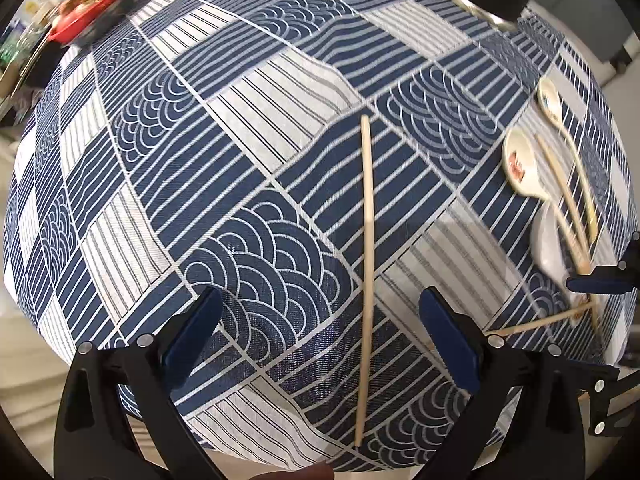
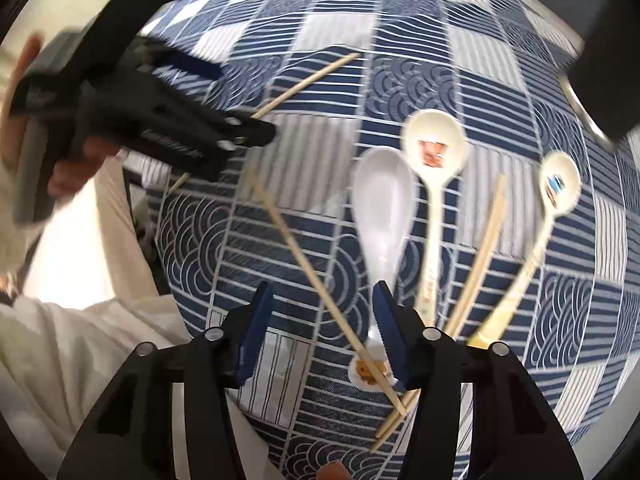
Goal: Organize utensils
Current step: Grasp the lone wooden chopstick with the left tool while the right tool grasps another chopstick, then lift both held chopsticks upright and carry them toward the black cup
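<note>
Over the tabletop, a blue-and-white patterned cloth [image 1: 248, 184]. Far off at one corner, blurred, a red tray [image 1: 92, 4] of food.

Pointing down at the cloth: the left hand-held gripper [image 1: 320, 296], released, jaws wide. Between them, flat on the cloth and touching neither pad, a lone chopstick [image 1: 368, 280], nearer the right-hand pad in the left wrist view. Same hand-held gripper from the right wrist view [image 2: 236, 100], gripped by a hand [image 2: 80, 160] in a pale sleeve [image 2: 60, 340].

Well apart from the lone chopstick, near the cloth's edge, the rest of the utensils. Fanned side by side, bowls away from the right wrist camera: a white spoon [image 2: 380, 208], a red-print spoon [image 2: 434, 148], a blue-print spoon [image 2: 558, 182]. Between the two printed spoons, a second chopstick [image 2: 480, 256]. Slanting across the white spoon's handle, a third chopstick [image 2: 304, 256].

Tilted steeply down over that handle end: the right hand-held gripper [image 2: 323, 288], released, jaws partly apart. Between them, the third chopstick and the white spoon's handle, pressed by neither pad, the handle just beside the right-hand one
</note>
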`<state>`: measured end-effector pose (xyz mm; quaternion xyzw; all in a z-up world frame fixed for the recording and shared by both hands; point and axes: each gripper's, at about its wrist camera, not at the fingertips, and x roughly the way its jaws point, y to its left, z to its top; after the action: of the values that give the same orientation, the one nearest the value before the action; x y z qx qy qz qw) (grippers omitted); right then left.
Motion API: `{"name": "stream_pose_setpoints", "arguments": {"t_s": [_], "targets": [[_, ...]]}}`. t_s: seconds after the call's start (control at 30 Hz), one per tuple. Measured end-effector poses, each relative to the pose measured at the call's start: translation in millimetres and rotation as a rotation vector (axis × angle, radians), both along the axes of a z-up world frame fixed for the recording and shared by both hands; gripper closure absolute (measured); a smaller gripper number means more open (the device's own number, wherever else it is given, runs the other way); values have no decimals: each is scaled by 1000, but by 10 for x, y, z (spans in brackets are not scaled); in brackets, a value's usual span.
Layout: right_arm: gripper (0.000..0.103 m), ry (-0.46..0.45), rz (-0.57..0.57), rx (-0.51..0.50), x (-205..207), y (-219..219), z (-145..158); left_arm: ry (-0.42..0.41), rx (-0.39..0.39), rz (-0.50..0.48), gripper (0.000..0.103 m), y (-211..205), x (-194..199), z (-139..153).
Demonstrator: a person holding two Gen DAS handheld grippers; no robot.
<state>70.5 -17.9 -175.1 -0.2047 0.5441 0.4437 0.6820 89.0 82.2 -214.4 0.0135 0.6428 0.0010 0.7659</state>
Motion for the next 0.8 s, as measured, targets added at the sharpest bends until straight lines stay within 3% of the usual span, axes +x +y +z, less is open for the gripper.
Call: {"name": "stream_pose_setpoints", "arguments": {"t_s": [0.13, 0.23, 0.3, 0.4, 0.53, 0.8], "targets": [[73, -49, 83, -5, -129, 110, -84, -29, -16, -18, 6, 4, 24, -65], [97, -143, 139, -46, -239, 185, -97, -34, -17, -16, 11, -6, -11, -117], [98, -156, 152, -53, -281, 184, -103, -36, -20, -3, 20, 76, -79, -126], [98, -182, 169, -52, -385, 157, -99, -37, -19, -14, 42, 165, -63, 51], [98, -163, 154, -24, -537, 97, -89, -25, -35, -24, 93, 163, -106, 108], [98, -158, 36, 17, -308, -150, 140, -5, -31, -14, 100, 237, -101, 174]]}}
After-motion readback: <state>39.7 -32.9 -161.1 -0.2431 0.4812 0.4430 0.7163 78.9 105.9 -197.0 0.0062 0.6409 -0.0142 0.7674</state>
